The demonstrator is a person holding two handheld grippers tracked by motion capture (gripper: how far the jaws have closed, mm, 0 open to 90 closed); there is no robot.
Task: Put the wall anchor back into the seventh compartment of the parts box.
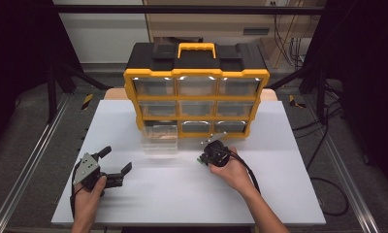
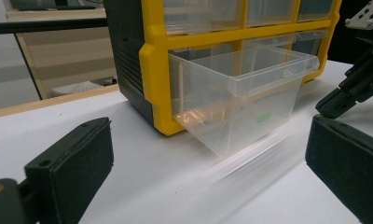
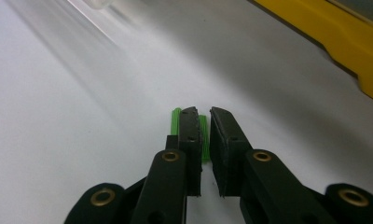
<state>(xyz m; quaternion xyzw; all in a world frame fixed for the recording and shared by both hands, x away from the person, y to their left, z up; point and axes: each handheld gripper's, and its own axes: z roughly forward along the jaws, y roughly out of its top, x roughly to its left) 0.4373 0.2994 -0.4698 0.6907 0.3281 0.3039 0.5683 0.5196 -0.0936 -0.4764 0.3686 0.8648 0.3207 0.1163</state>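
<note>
A yellow and black drawer cabinet (image 1: 197, 92) stands at the back of the white table (image 1: 182, 194). Its bottom-left clear drawer (image 1: 159, 139) is pulled out; in the left gripper view this drawer (image 2: 240, 98) holds a small green bit (image 2: 264, 117). My right gripper (image 1: 202, 159) points down at the table in front of the cabinet. Its jaws stand almost together in the right gripper view (image 3: 203, 112), with a thin green piece (image 3: 203, 137) between them and more green (image 3: 175, 119) beside the left jaw. My left gripper (image 1: 117, 159) is wide open at the table's front left, holding nothing (image 2: 208, 172).
The cabinet's yellow base (image 3: 334, 42) runs along the upper right of the right gripper view. The cabinet's other drawers are closed. My right gripper (image 2: 357, 88) shows at the right edge of the left gripper view. Black frame posts flank the table.
</note>
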